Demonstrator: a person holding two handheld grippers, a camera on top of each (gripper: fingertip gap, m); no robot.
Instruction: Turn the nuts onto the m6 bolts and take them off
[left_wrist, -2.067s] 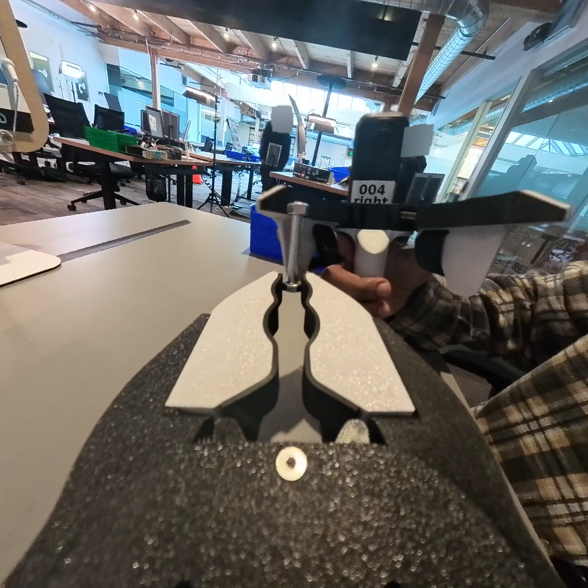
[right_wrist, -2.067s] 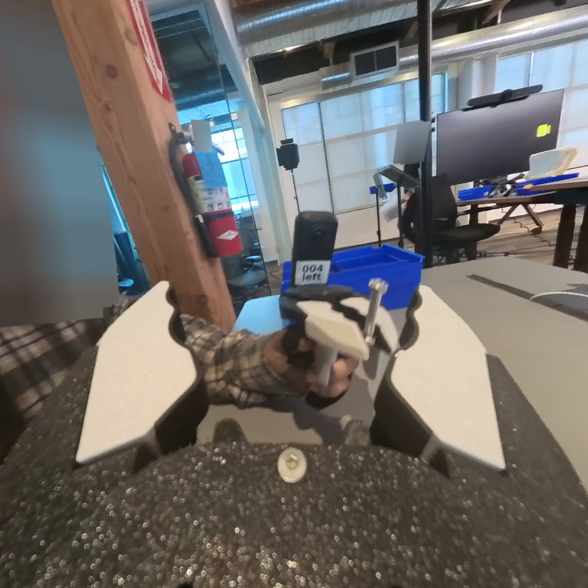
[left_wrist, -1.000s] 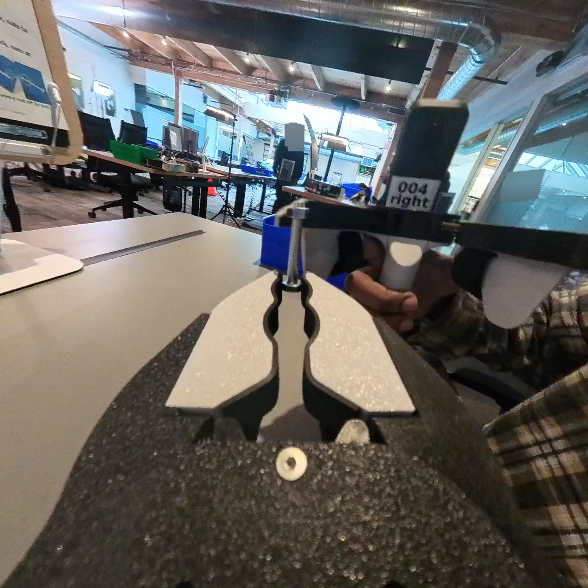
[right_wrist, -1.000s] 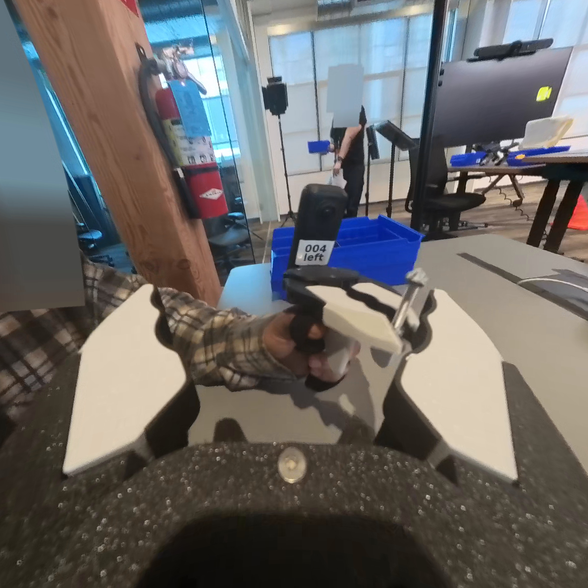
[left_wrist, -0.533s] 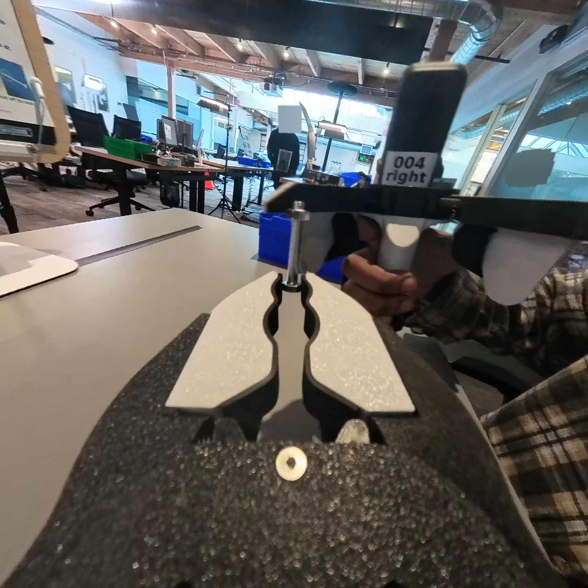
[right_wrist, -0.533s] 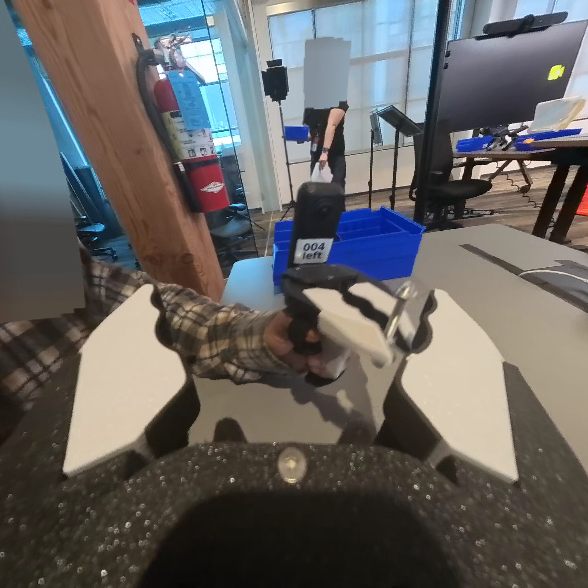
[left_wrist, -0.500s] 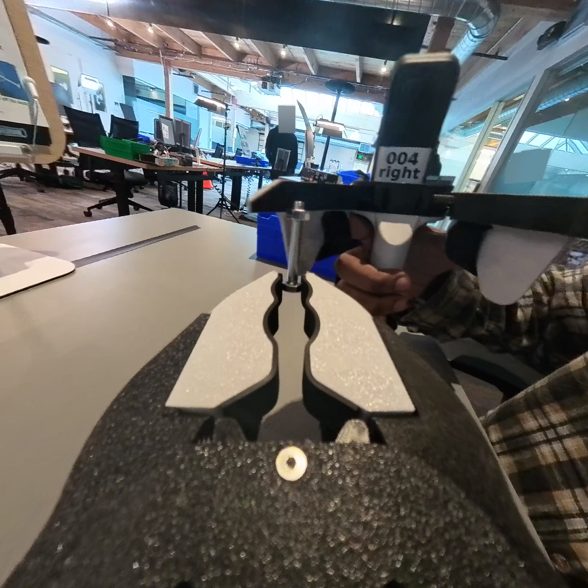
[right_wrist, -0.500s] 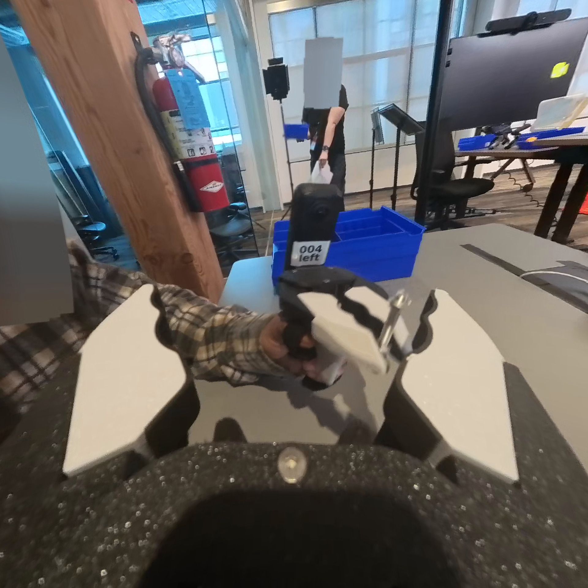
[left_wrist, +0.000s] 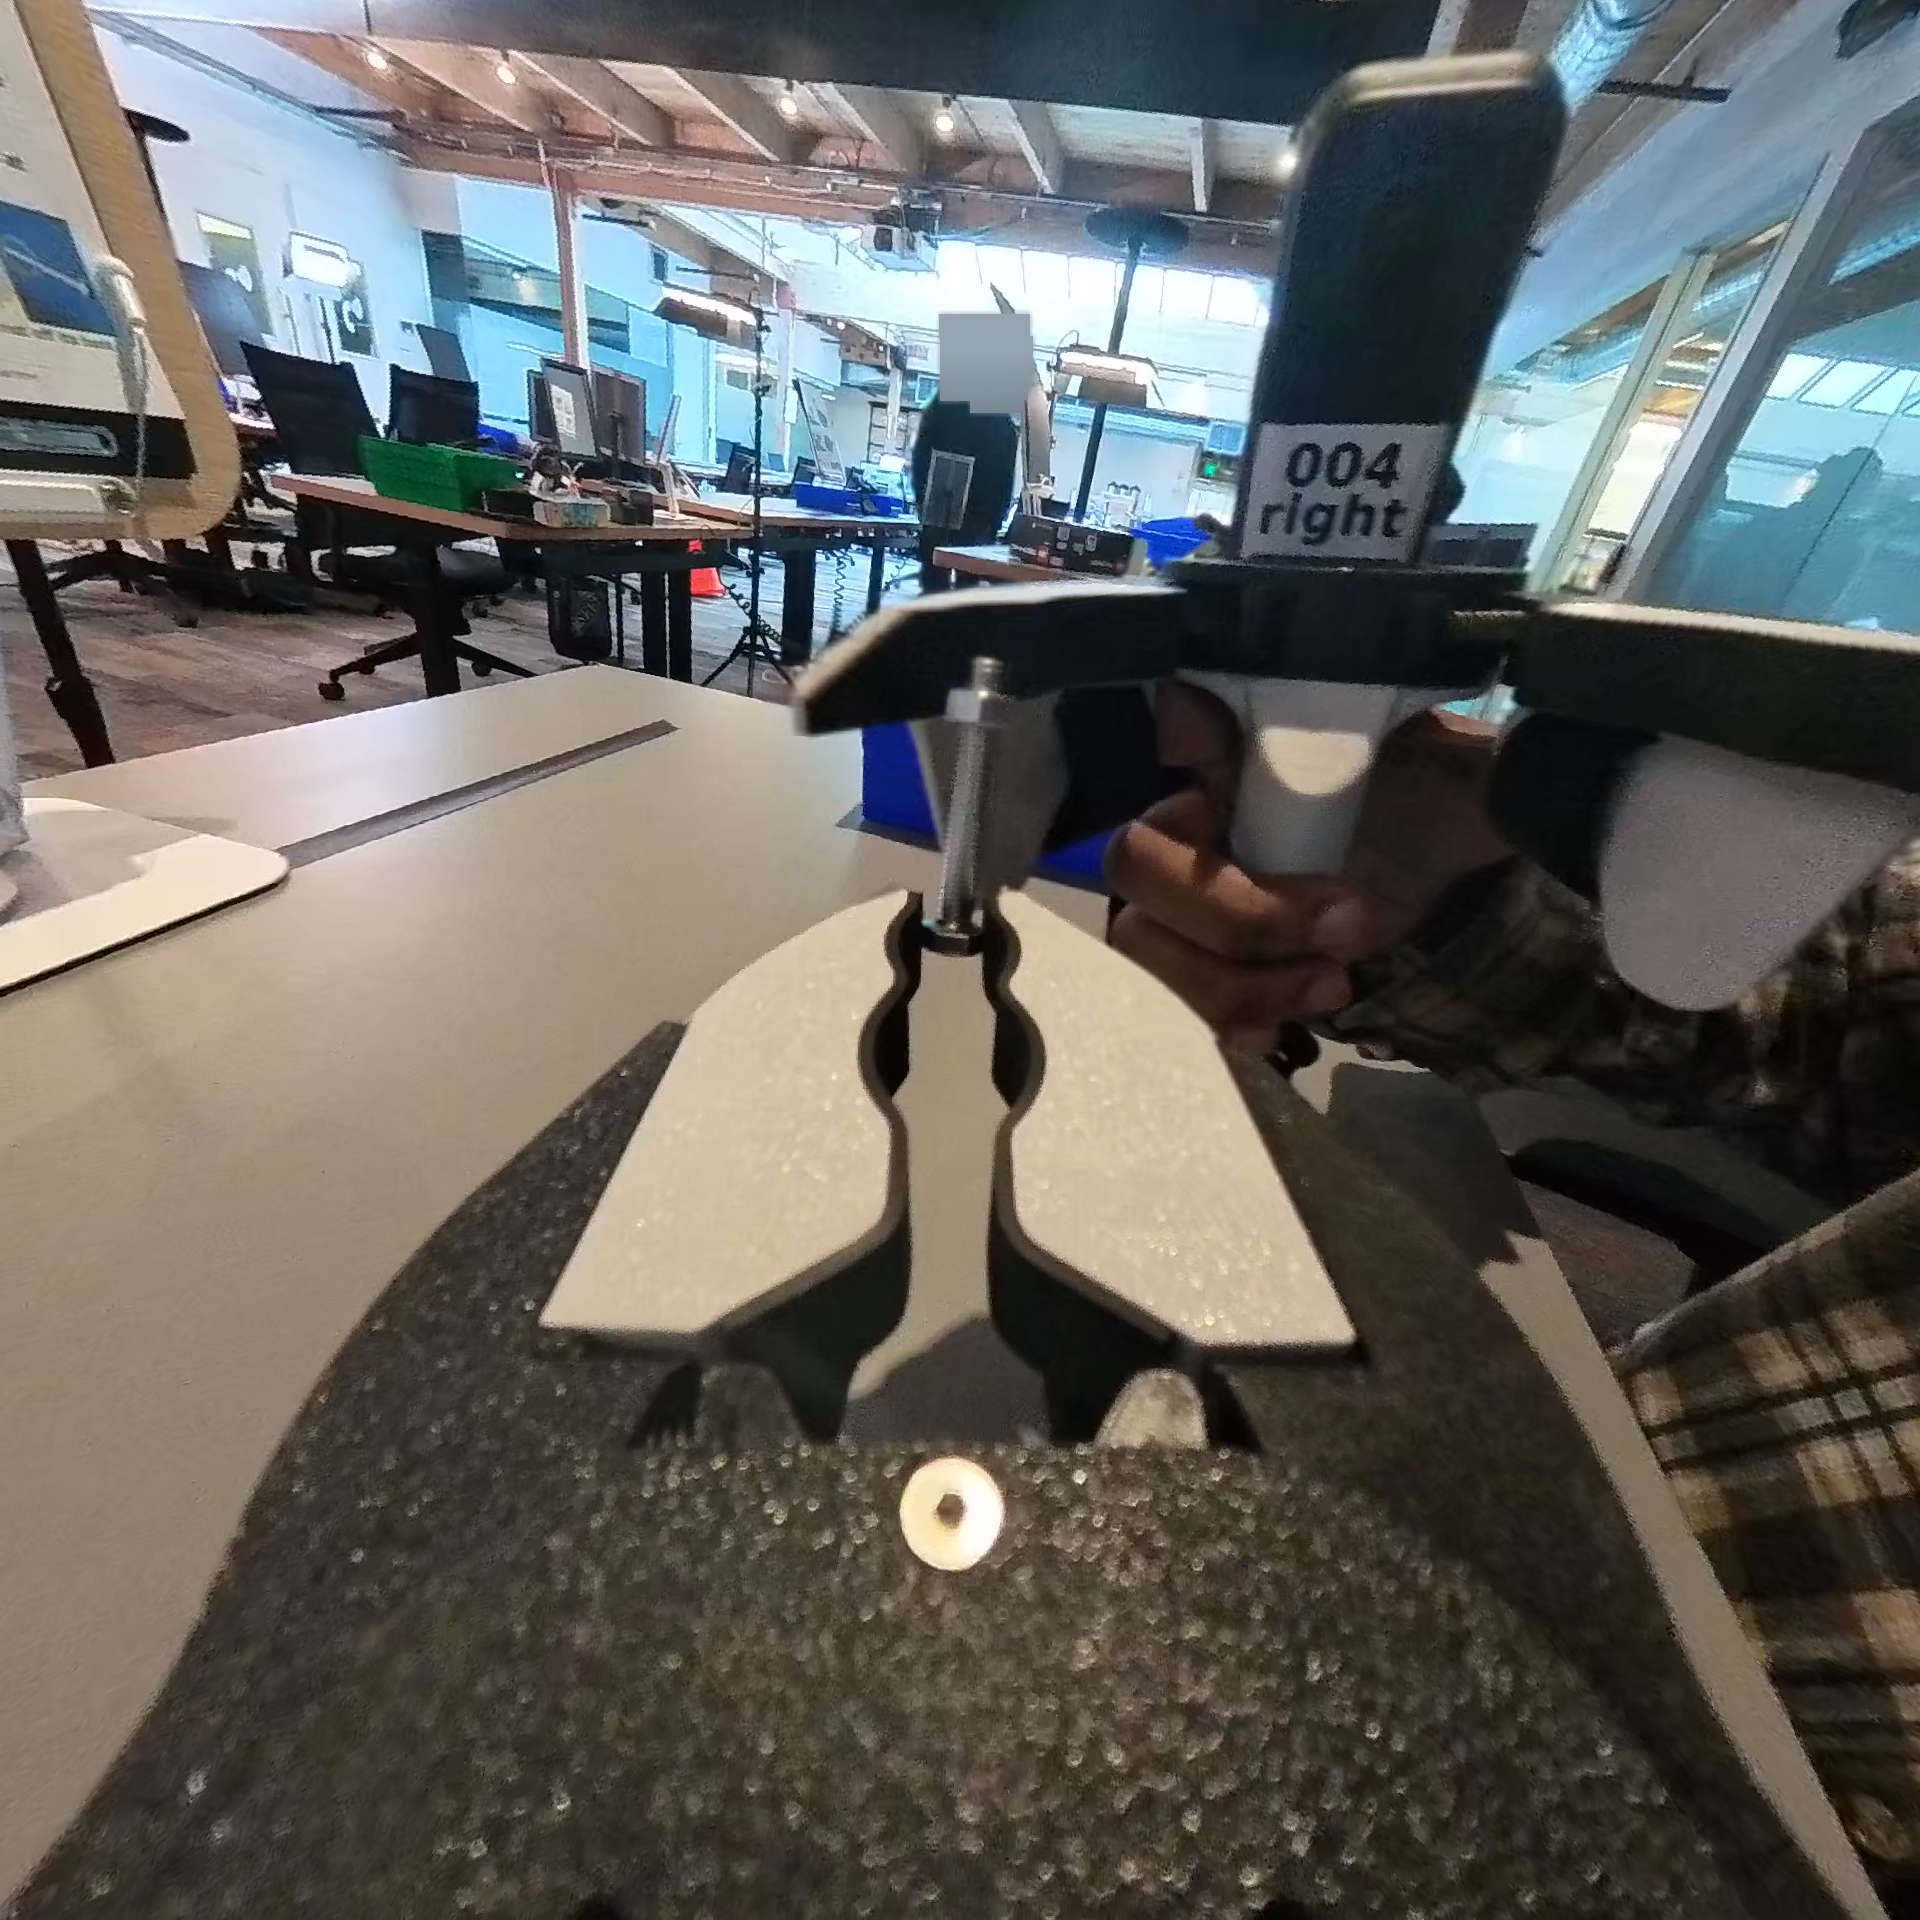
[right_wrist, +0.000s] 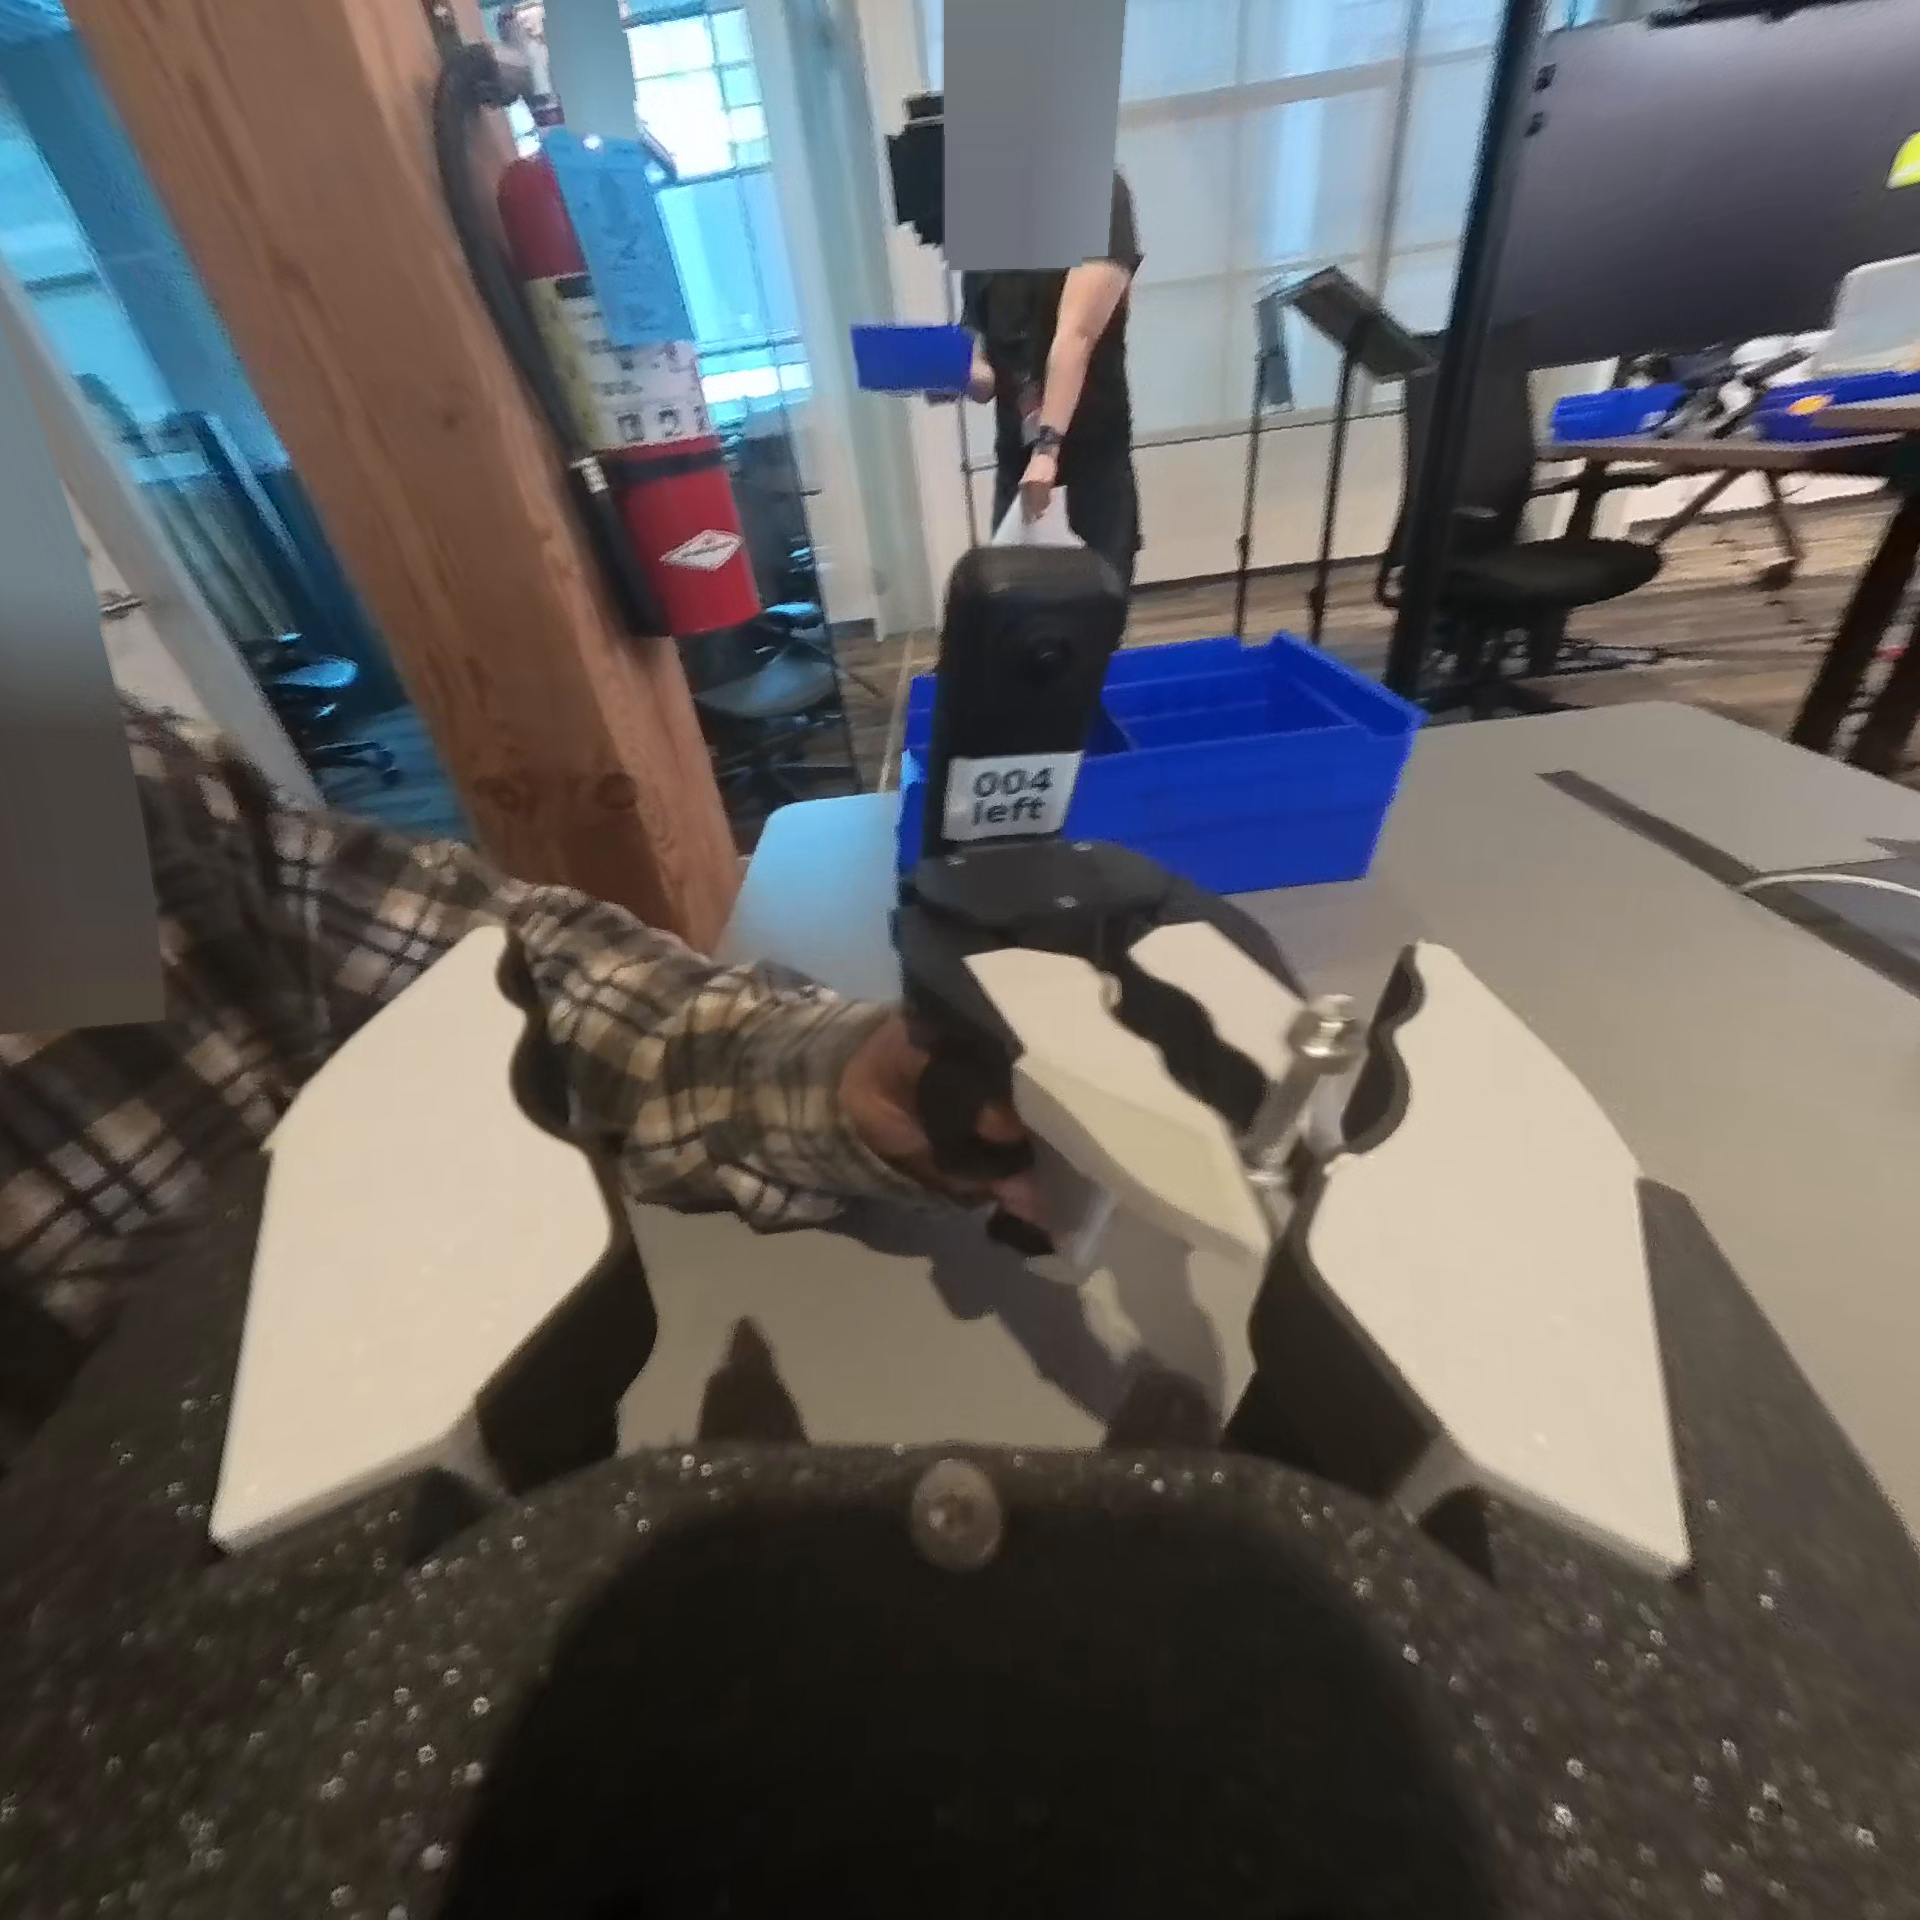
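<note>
My left gripper (left_wrist: 954, 928) is shut on the head end of a silver m6 bolt (left_wrist: 964, 821), which stands up from its fingertips. A silver nut (left_wrist: 977, 709) sits near the bolt's top, with a short stub of thread above it. My right gripper (right_wrist: 961, 966) is wide open and holds nothing. In the right wrist view the left gripper (right_wrist: 1273, 1169) holds the bolt (right_wrist: 1294, 1101) just inside my right-hand finger (right_wrist: 1507, 1174), with the nut (right_wrist: 1317, 1039) beside that finger's edge. In the left wrist view the right gripper (left_wrist: 1351, 665) hangs over the bolt's top.
A grey table (left_wrist: 416, 987) lies below both grippers. A blue bin (right_wrist: 1247, 769) stands at its far edge. A white monitor base (left_wrist: 125, 883) sits at the left. A wooden post (right_wrist: 416, 468) with a red fire extinguisher (right_wrist: 686, 530) stands behind. A person (right_wrist: 1060, 416) stands farther back.
The two grippers have drawn closer together. The bolt now sits beside the right gripper's right-hand finger. A stub of thread now shows above the nut. Neither gripper's jaws have changed.
</note>
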